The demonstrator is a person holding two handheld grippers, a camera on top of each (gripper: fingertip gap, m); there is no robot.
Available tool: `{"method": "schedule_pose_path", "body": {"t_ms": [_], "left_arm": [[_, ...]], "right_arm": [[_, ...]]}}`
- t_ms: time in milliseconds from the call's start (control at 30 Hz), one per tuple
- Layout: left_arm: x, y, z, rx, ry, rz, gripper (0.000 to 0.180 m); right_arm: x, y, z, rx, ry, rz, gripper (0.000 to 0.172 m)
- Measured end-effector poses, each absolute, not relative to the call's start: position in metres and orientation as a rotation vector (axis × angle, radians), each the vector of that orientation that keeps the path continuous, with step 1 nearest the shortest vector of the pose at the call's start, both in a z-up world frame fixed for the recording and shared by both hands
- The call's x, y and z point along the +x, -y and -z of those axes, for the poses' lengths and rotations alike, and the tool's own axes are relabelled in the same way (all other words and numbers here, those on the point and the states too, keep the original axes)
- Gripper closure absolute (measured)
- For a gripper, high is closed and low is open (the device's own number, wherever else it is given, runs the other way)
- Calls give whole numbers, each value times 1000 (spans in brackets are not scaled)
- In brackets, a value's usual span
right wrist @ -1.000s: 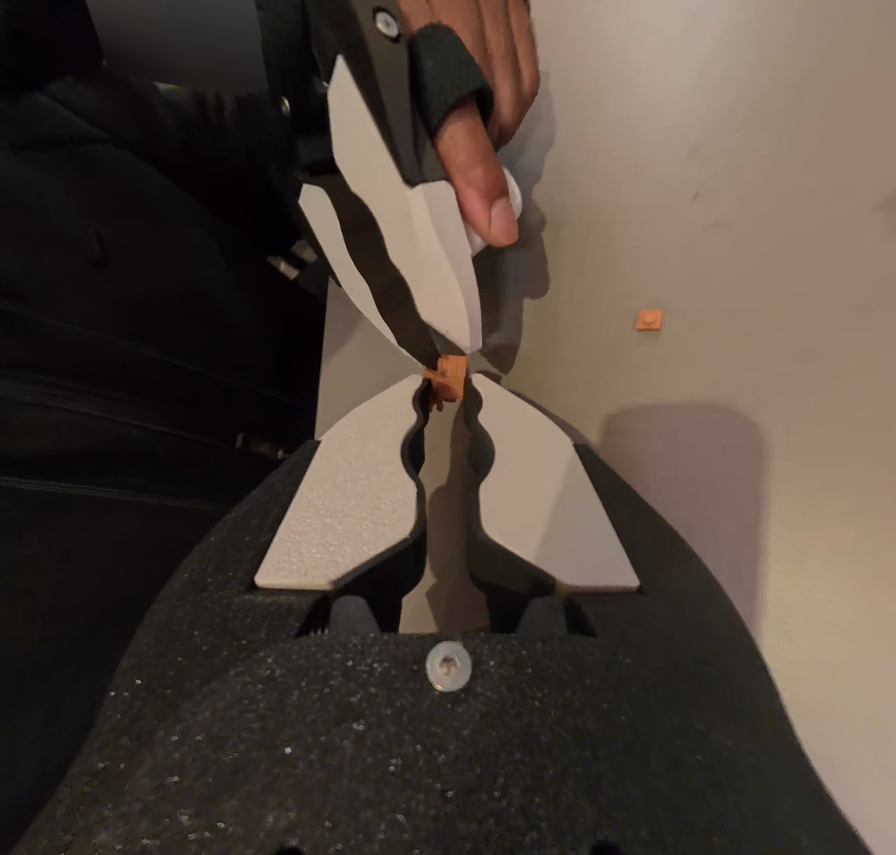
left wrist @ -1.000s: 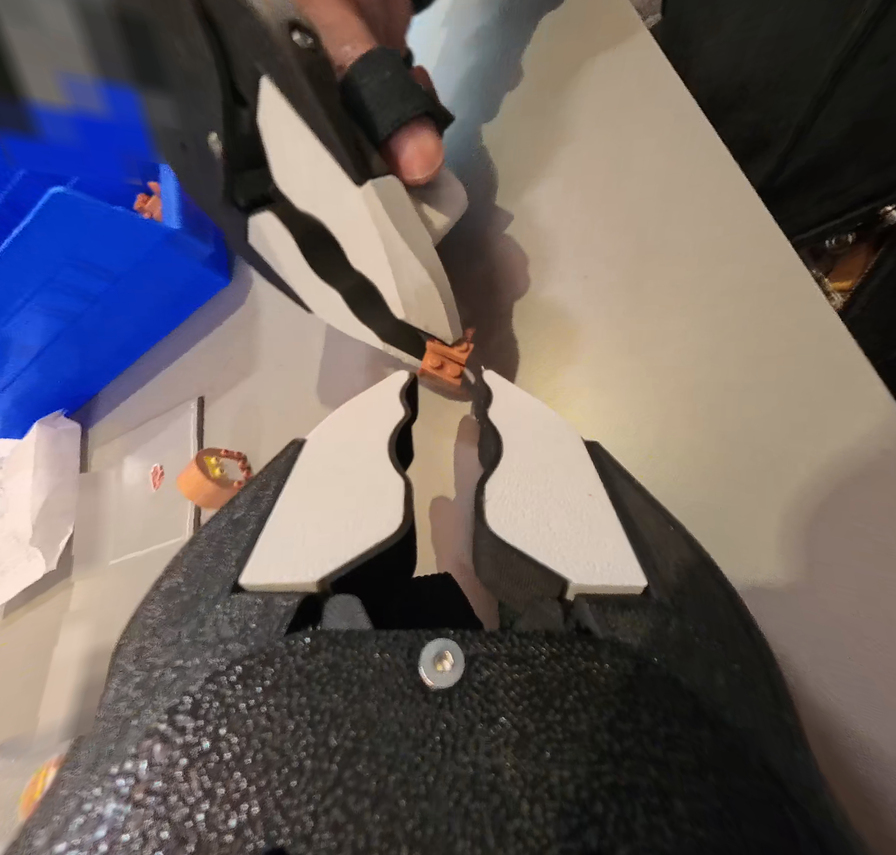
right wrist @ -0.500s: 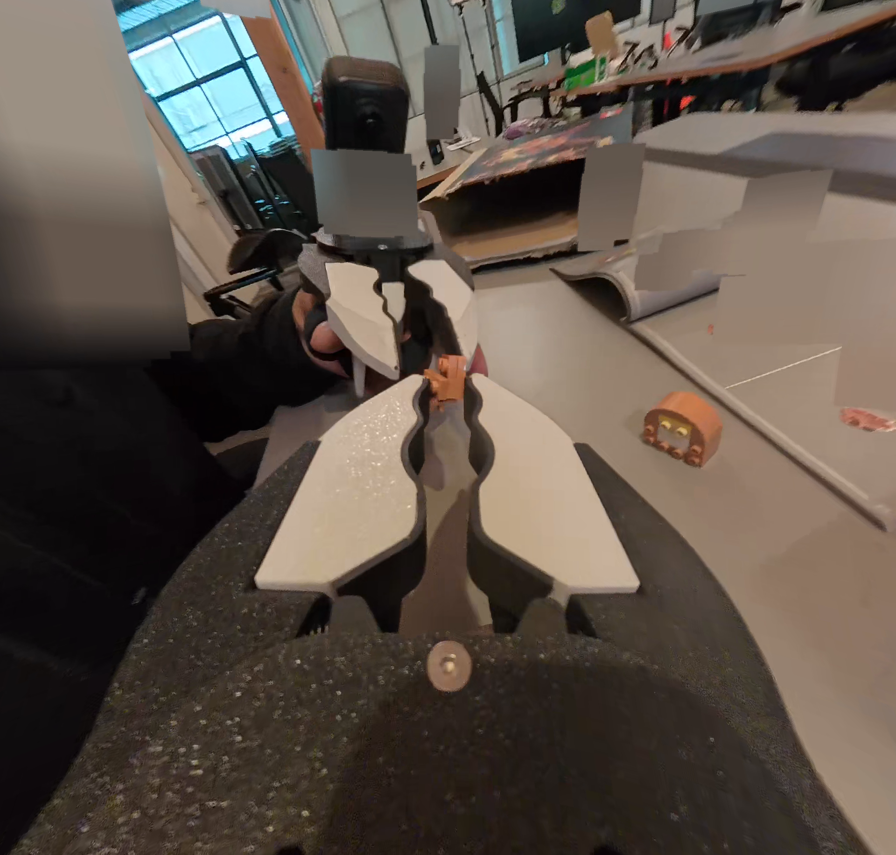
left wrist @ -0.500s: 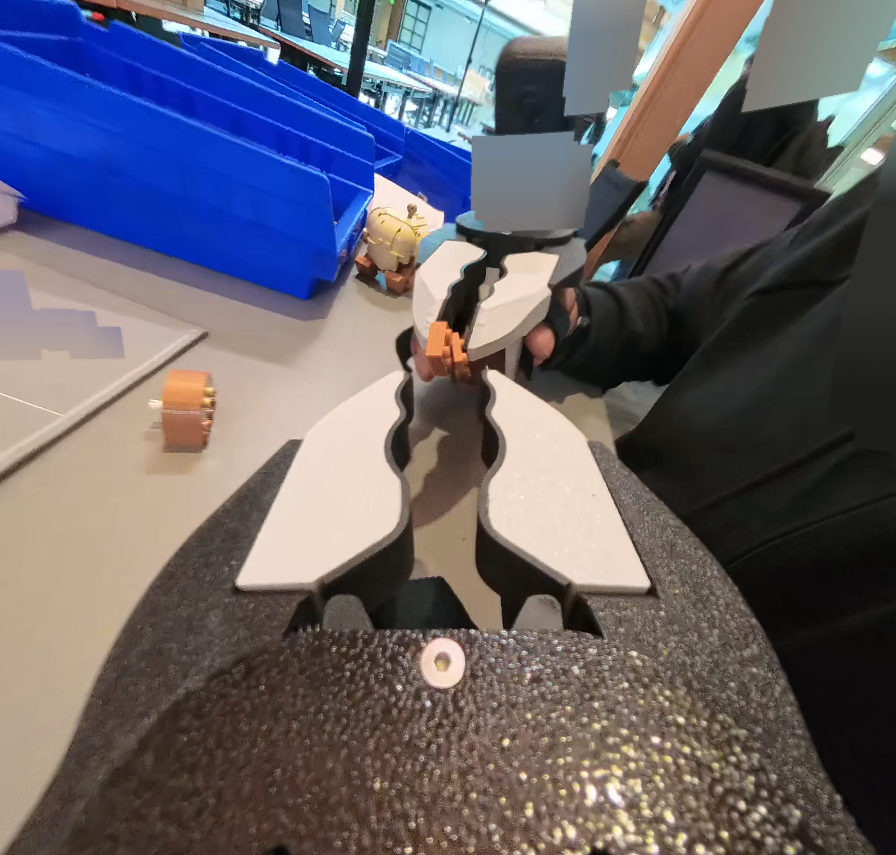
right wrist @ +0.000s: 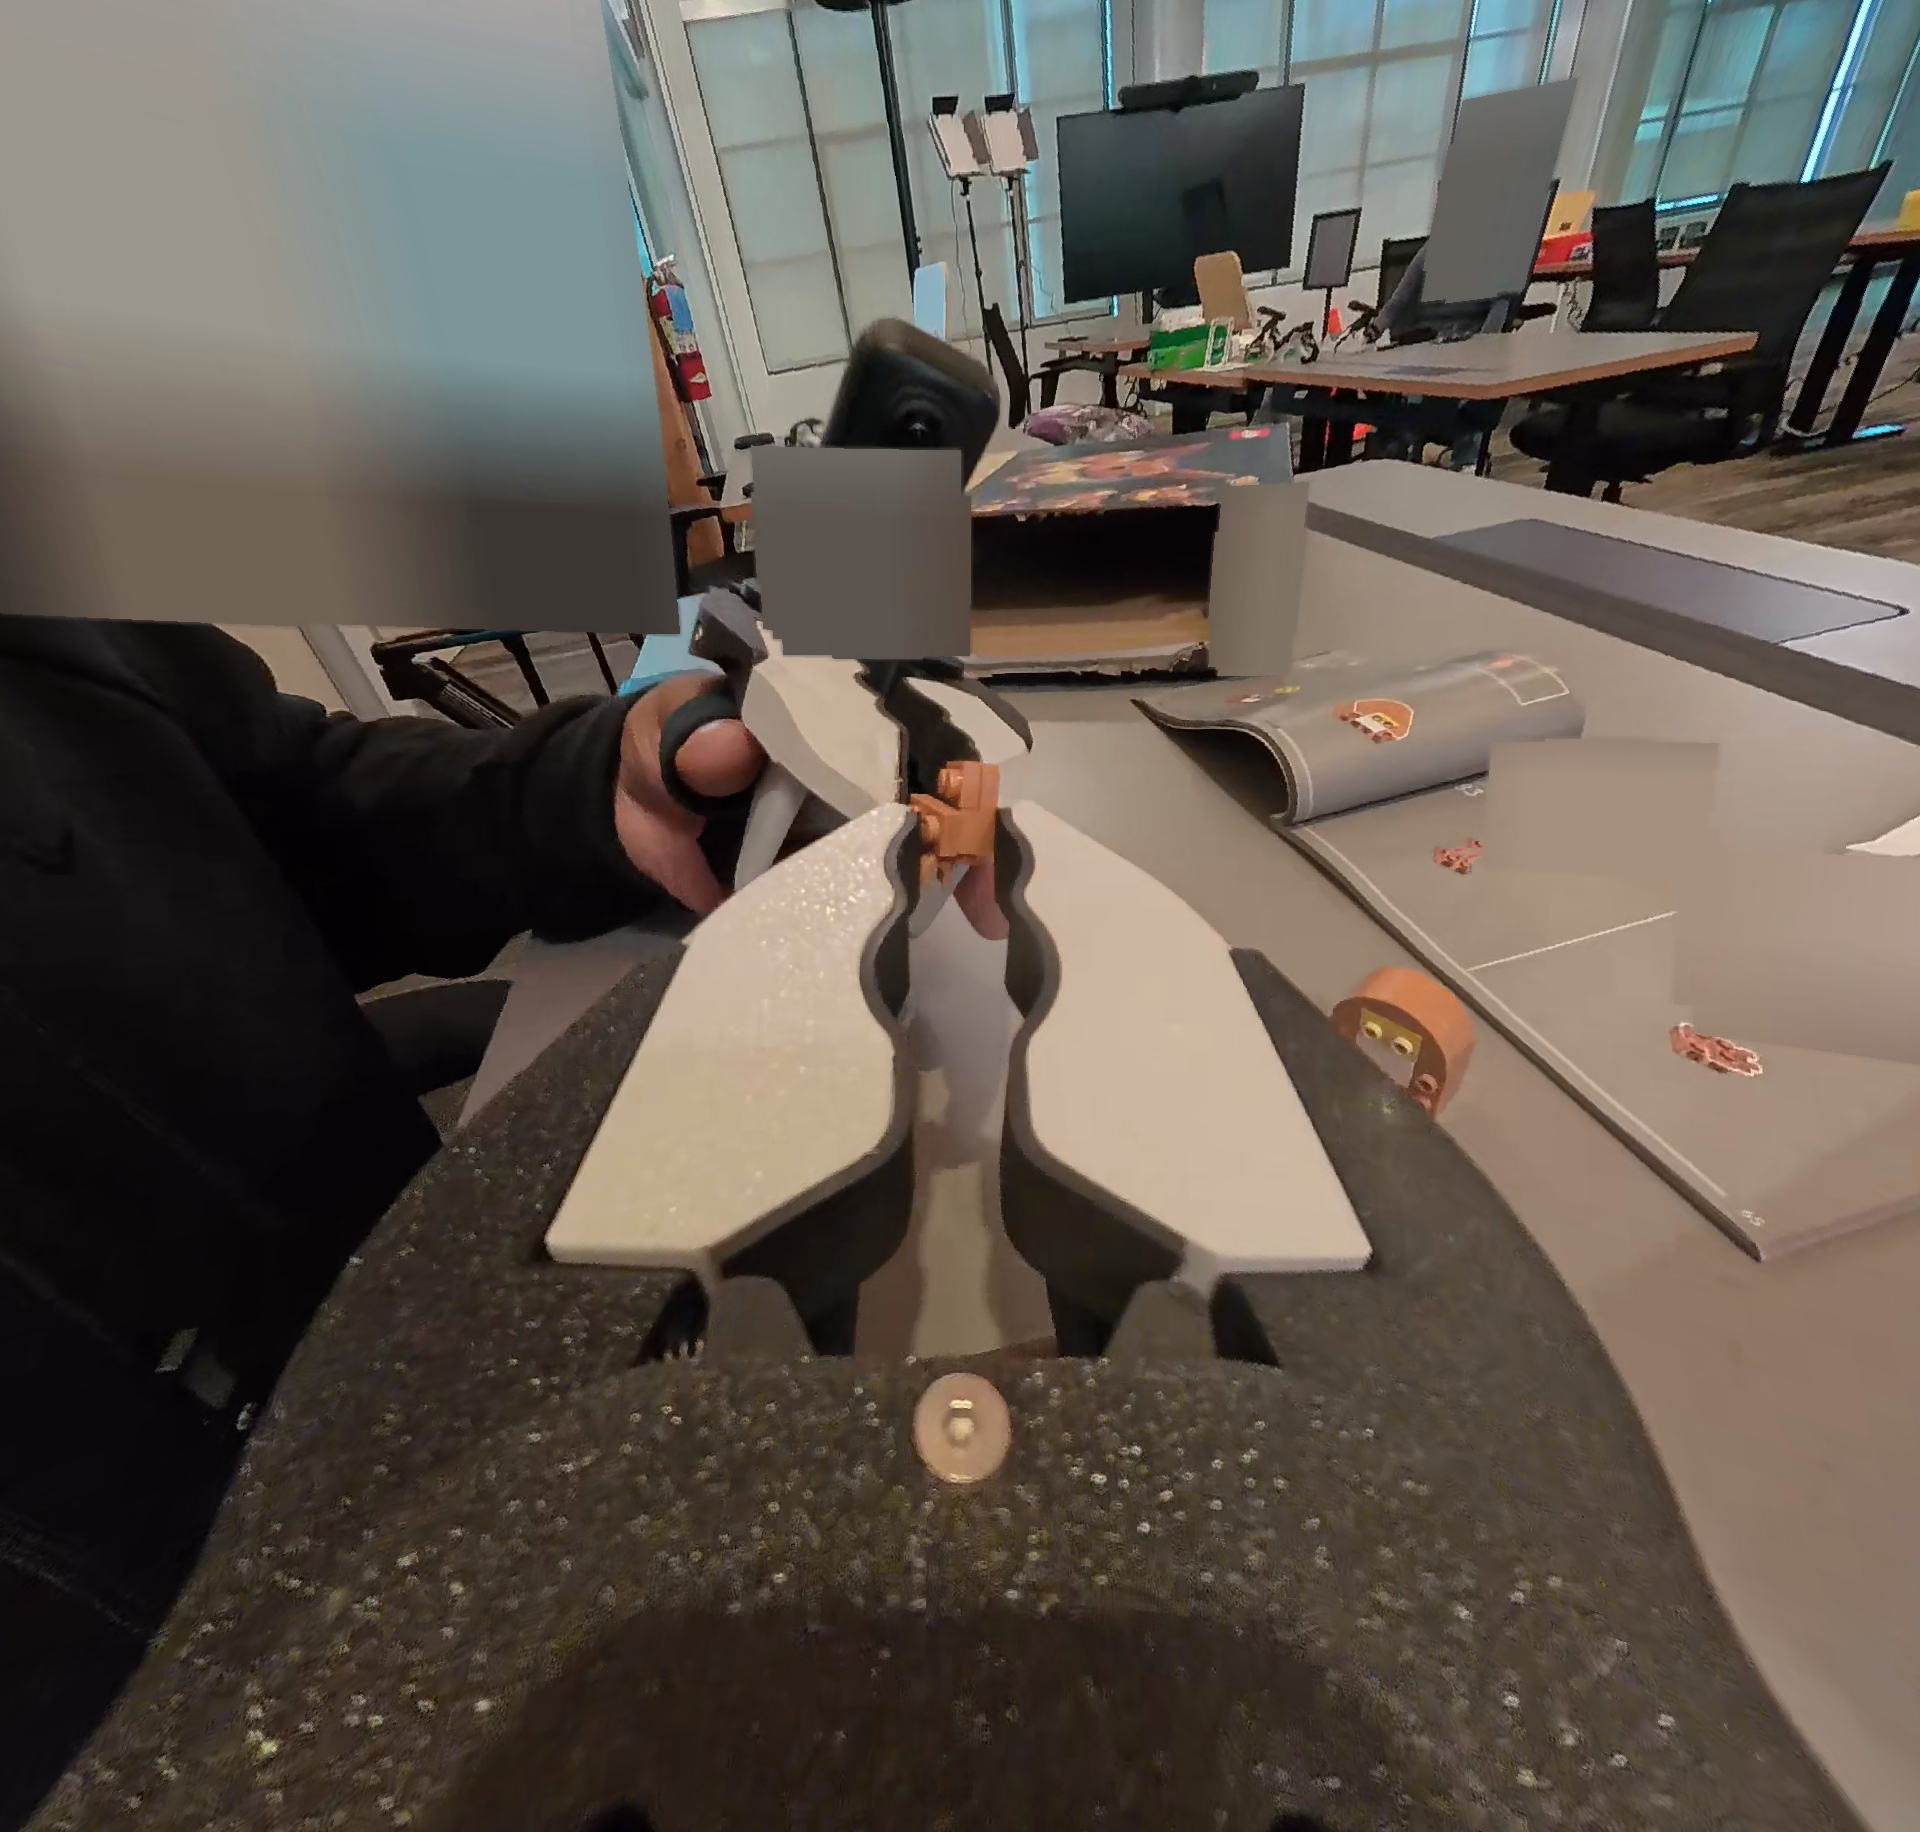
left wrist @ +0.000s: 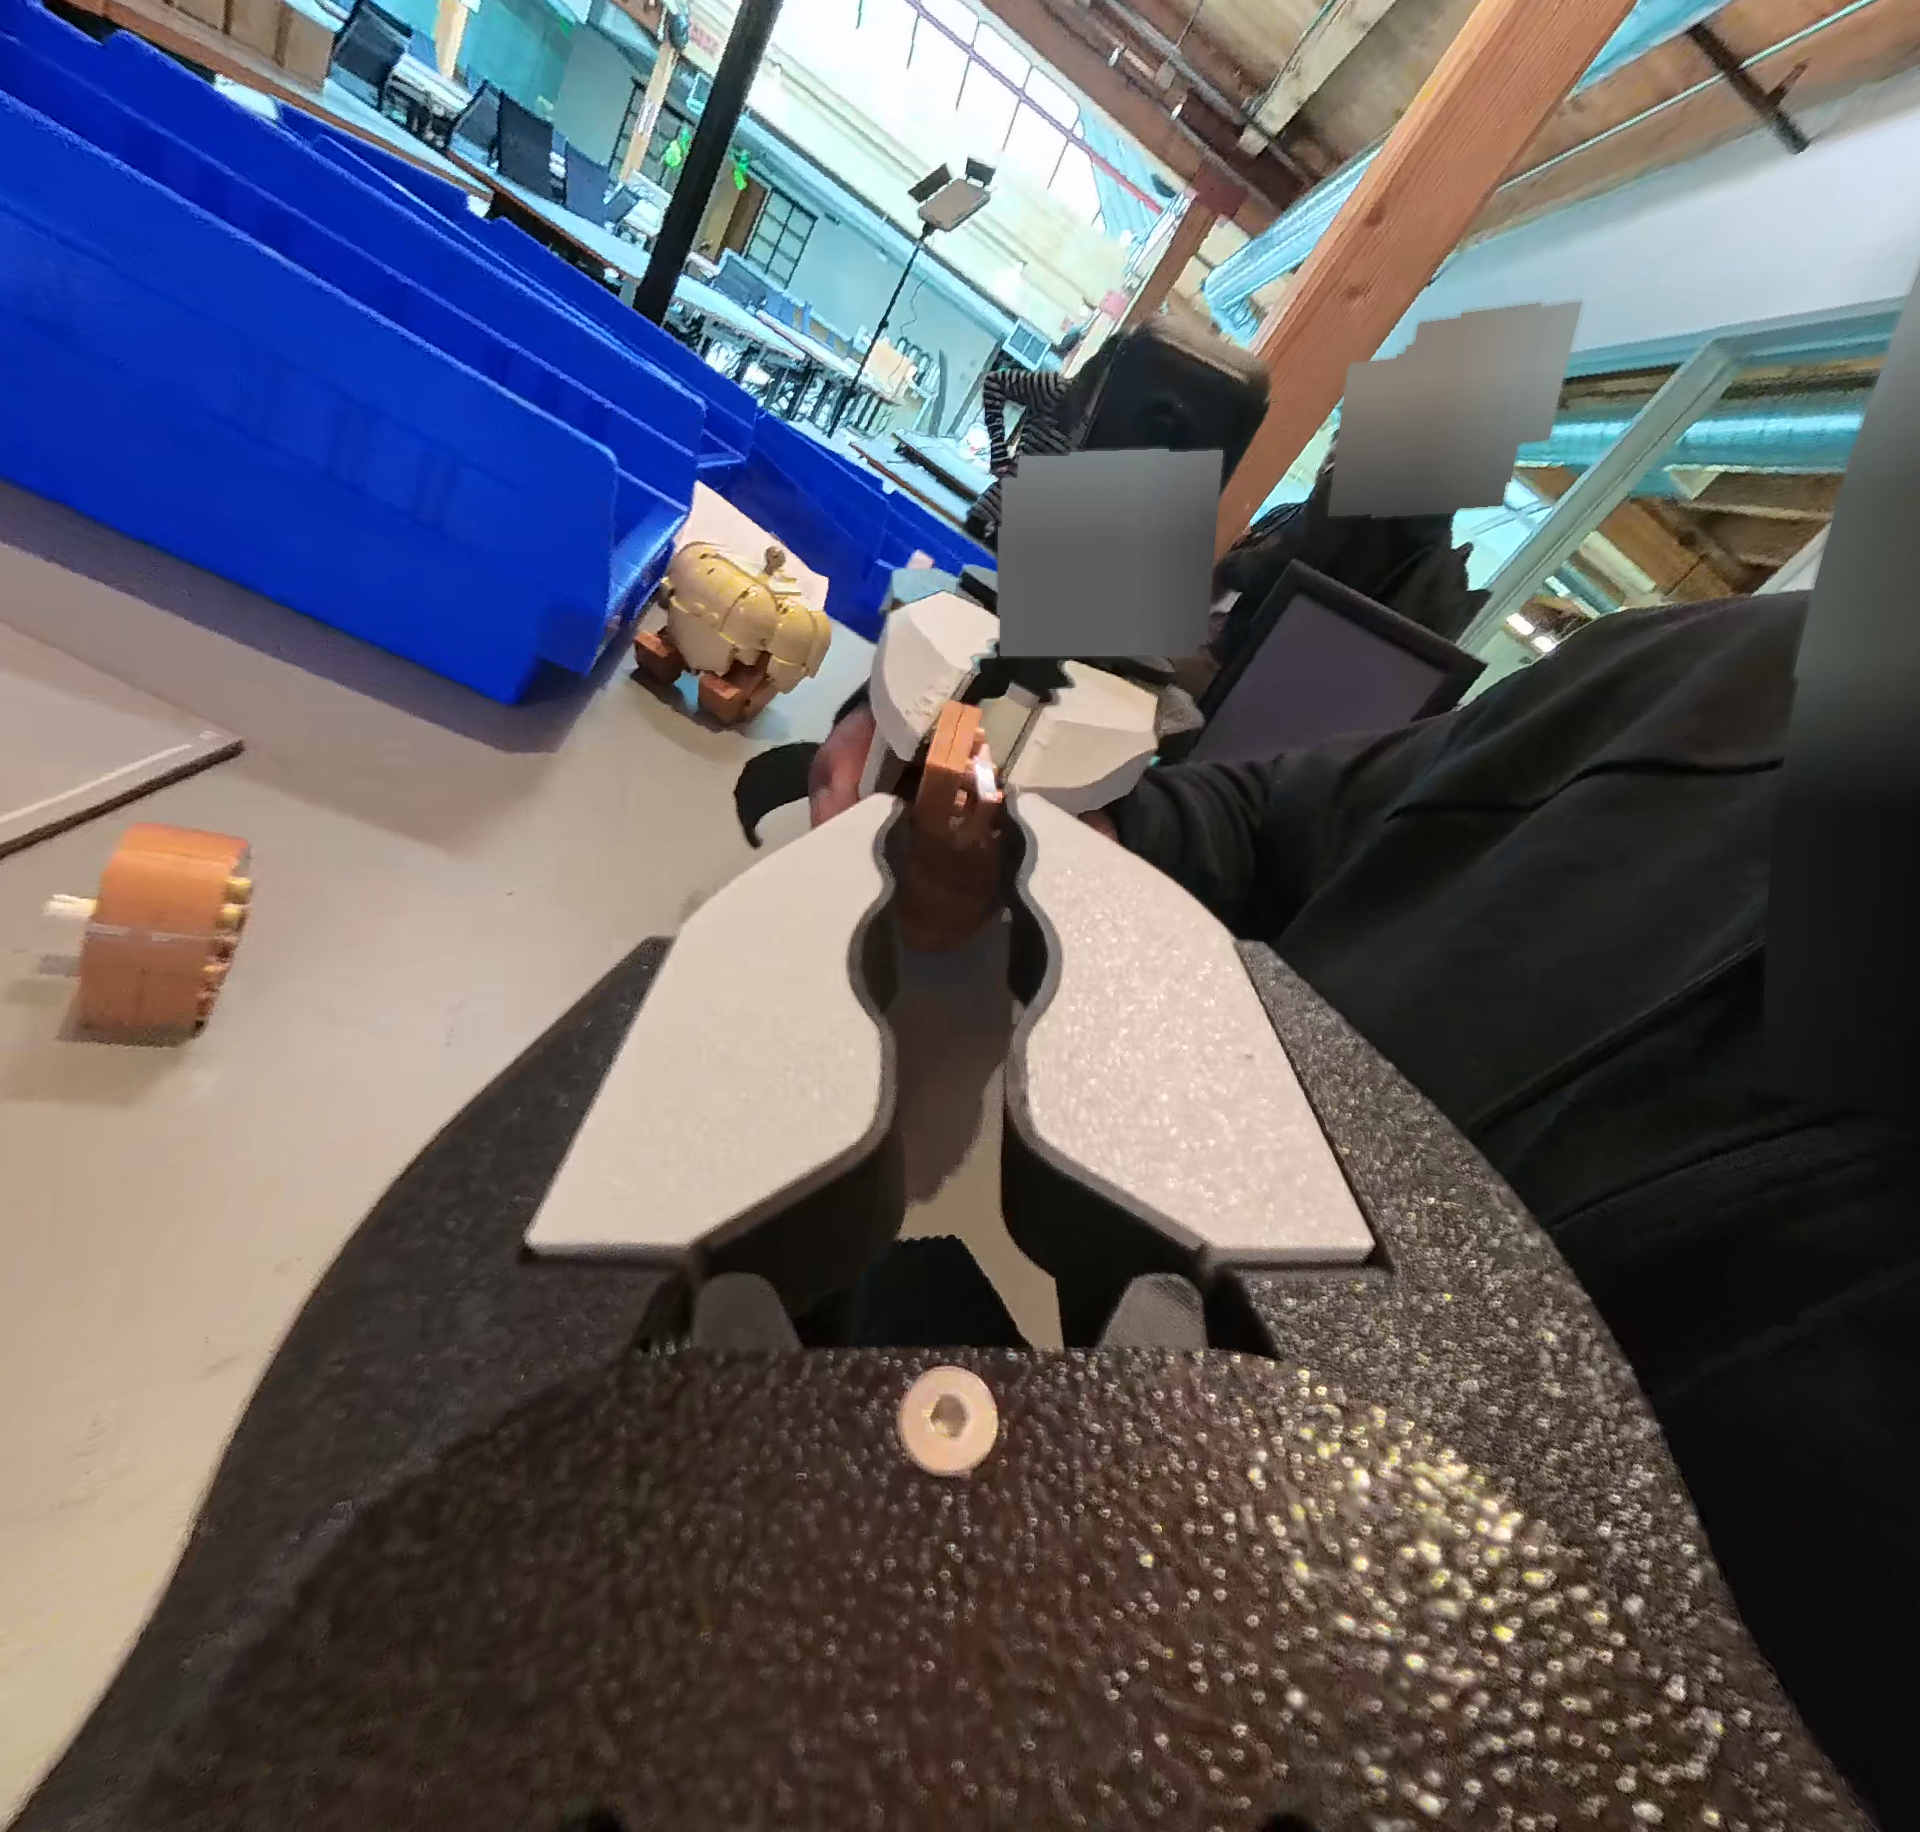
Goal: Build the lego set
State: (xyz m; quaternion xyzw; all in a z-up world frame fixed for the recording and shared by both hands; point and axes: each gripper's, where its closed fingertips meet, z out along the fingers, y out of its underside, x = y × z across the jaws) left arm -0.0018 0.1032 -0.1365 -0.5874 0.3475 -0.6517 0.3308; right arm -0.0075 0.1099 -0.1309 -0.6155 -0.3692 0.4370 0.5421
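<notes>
Both tongs meet above the grey table (left wrist: pixel 312 951), each one pinching the same small brown brick assembly.

From the left wrist view, my left gripper (left wrist: pixel 951 826) has its two grey fingers pressed on the brown brick assembly (left wrist: pixel 951 806), which stands upright between the tips. The right gripper (left wrist: pixel 997 733) comes from the far side and touches the upper part of the same piece. Near it on the table lies a round brown brick drum (left wrist: pixel 161 930), and further back a tan brick model (left wrist: pixel 743 624) stands just beside the blue bins (left wrist: pixel 312 411).

From the right wrist view, my right gripper (right wrist: pixel 956 826) closes on the orange-brown piece (right wrist: pixel 961 816) at the tips, and the left gripper (right wrist: pixel 831 743), held by a hand (right wrist: pixel 675 795), reaches it from the left. An open instruction booklet (right wrist: pixel 1455 764) lies on the right, with the drum (right wrist: pixel 1408 1034) before it.

I judge that two small parts are being pressed together. To do it well, I should keep both grips firm, keep the studs lined up, and push straight, not twisted, because so small a piece slips easily.
</notes>
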Motion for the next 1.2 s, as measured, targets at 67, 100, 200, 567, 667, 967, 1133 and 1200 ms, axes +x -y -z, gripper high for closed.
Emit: {"method": "schedule_pose_path", "body": {"t_ms": [67, 100, 200, 567, 667, 967, 1133, 1200], "left_arm": [[-2, -102, 133, -1514, -884, 1749, 165], [-2, -101, 131, -1504, -874, 1769, 165], [-2, -99, 127, -1469, -851, 1820, 165], [-2, -93, 116, -1374, -841, 1868, 168], [-3, -93, 114, -1361, -841, 1872, 168], [-4, -91, 110, -1313, -873, 1845, 170], [-4, -91, 112, -1314, -891, 1839, 170], [-5, -90, 112, -1309, -901, 1828, 171]], "right_arm": [[-8, -109, 127, -1442, 870, -1045, 158], [-8, -108, 126, -1430, 867, -1047, 158], [-9, -106, 120, -1394, 851, -1059, 158], [-10, -101, 108, -1332, 802, -1124, 159], [-10, -101, 106, -1327, 788, -1137, 159], [-11, -99, 102, -1302, 770, -1143, 159], [-12, -99, 104, -1315, 784, -1134, 159], [-12, -98, 105, -1316, 780, -1140, 159]]}}
